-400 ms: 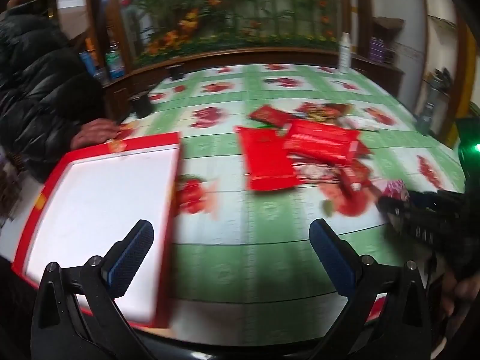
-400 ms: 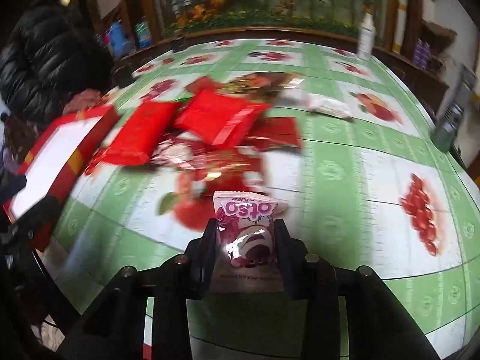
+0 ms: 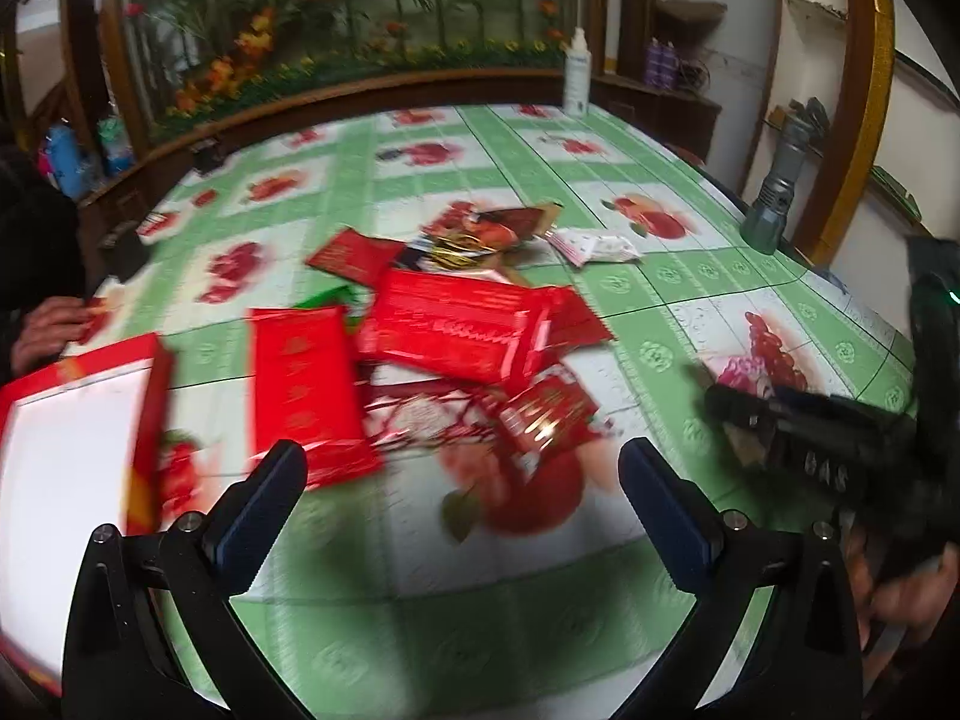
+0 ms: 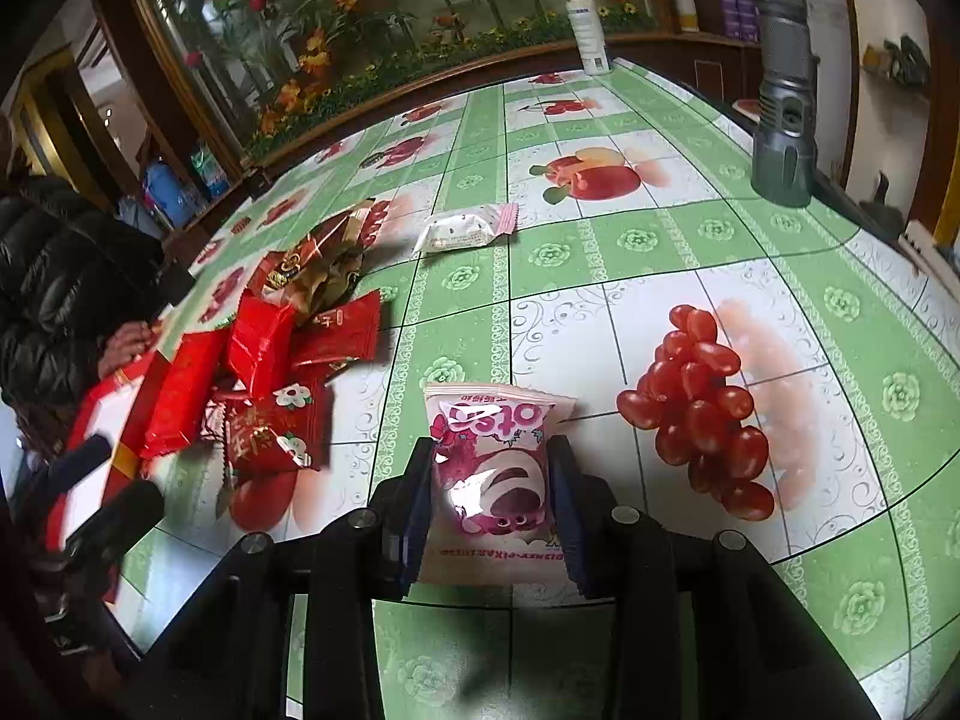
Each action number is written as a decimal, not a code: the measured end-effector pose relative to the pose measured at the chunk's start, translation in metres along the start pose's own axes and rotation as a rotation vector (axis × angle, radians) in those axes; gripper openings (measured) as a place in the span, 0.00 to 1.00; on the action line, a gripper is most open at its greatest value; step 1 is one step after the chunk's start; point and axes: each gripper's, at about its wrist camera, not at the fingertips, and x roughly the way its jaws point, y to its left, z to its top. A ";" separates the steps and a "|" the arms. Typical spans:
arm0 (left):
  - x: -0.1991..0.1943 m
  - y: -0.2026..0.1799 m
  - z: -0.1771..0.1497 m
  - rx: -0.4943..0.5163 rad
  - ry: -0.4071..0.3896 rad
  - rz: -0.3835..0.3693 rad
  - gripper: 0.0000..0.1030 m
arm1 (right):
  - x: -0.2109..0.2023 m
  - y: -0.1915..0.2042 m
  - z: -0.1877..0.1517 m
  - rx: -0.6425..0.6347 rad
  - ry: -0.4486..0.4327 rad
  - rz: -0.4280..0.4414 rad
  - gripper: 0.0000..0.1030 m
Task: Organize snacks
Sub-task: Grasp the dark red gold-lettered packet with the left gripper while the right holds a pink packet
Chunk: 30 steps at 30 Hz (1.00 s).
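Note:
My right gripper (image 4: 491,468) is shut on a pink snack packet (image 4: 492,468) and holds it above the green fruit-print tablecloth. It shows in the left wrist view (image 3: 756,384) at the right, blurred. My left gripper (image 3: 462,486) is open and empty, above the table just in front of a pile of red snack packets (image 3: 456,330). The pile also shows in the right wrist view (image 4: 270,372) at the left. A red box with a white inside (image 3: 66,420) lies at the left. A small white and pink packet (image 4: 462,228) lies apart, farther back.
A person in a black jacket (image 4: 54,288) sits at the table's left with a hand (image 3: 48,324) by the box. A grey flashlight (image 4: 783,90) stands near the right edge. A white spray bottle (image 4: 588,30) stands at the far edge.
Both wrist views have swung right. The red box now sits farther left in the left view. The right gripper still holds the pink packet.

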 end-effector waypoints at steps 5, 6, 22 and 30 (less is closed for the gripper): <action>0.021 -0.006 0.008 -0.069 0.045 -0.073 1.00 | 0.004 -0.005 0.001 0.029 -0.002 0.040 0.37; 0.023 -0.010 0.007 -0.069 0.034 -0.078 1.00 | 0.006 -0.003 0.001 0.027 -0.003 0.038 0.37; 0.057 -0.012 -0.003 0.011 0.105 0.069 0.53 | 0.004 -0.004 0.001 0.042 -0.024 0.083 0.40; 0.042 0.003 -0.007 -0.020 0.077 -0.027 0.46 | 0.004 -0.002 0.002 0.025 -0.017 0.063 0.40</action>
